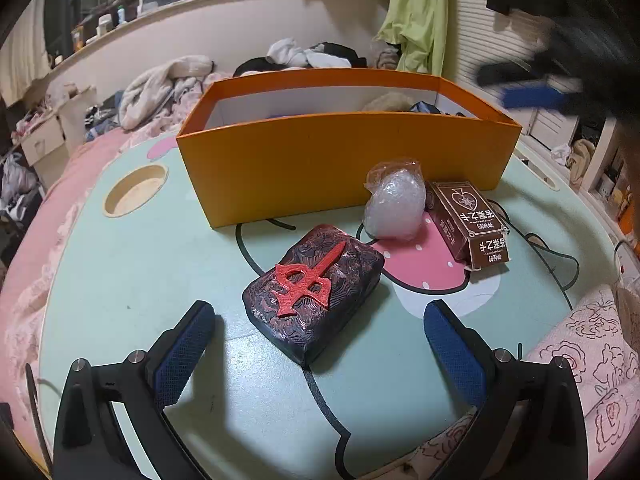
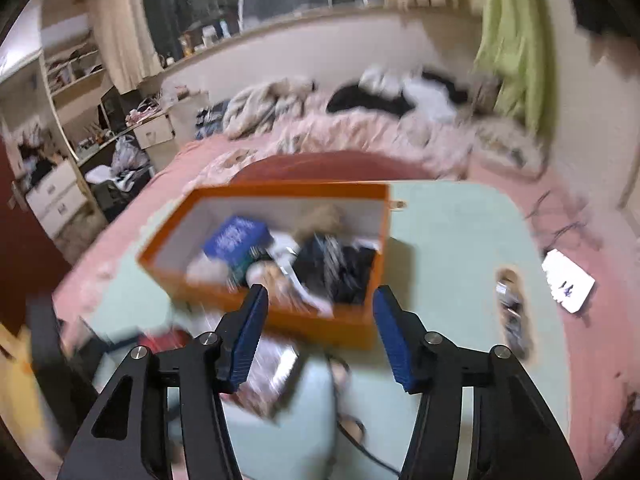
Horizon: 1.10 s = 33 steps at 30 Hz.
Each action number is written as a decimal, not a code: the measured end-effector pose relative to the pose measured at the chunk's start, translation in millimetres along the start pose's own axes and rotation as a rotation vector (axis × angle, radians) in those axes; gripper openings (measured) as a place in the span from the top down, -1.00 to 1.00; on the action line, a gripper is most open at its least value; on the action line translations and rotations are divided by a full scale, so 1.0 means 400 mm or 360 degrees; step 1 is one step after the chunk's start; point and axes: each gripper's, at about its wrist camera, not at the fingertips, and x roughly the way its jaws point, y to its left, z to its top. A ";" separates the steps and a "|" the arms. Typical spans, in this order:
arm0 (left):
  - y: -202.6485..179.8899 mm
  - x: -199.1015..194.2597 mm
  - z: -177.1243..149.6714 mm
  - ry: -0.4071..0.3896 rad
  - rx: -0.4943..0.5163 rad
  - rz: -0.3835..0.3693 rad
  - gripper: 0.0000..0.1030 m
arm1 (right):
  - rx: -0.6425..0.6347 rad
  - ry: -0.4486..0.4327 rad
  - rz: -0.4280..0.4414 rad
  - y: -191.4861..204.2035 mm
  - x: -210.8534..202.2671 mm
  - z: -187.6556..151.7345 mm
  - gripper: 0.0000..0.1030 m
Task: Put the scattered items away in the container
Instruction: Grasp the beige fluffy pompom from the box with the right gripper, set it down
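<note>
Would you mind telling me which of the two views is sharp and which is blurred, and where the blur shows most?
Left wrist view: sharp; the dark block, wrapped ball and card box are crisp, only the right gripper at upper right smears. Right wrist view: motion-blurred throughout; the orange box and its contents are smeared, while that gripper's own fingers stay sharp. Both bend edges, fisheye-style.

I see the orange box [image 1: 340, 160] as smooth matt card, white inside. Just before its front wall, my view shows a crinkled glossy plastic-wrapped bundle [image 1: 394, 204], a brown printed paper carton [image 1: 468, 226], and a dark embossed case [image 1: 314, 292], rough-textured, with a red emblem. The table [image 1: 132, 264] under the box looks smooth and matt.
</note>
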 end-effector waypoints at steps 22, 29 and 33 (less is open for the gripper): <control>-0.004 -0.009 -0.025 -0.0009 -0.0003 0.0004 -1.00 | -0.0207 0.0129 -0.0234 0.079 0.172 0.152 0.47; -0.007 -0.011 -0.024 -0.0010 -0.0003 0.0004 -1.00 | -0.0083 -0.0043 0.0067 0.022 -0.039 0.047 0.47; -0.004 -0.013 -0.028 -0.0012 -0.0003 0.0004 -1.00 | -0.0079 0.0053 0.0190 -0.016 -0.047 -0.052 0.47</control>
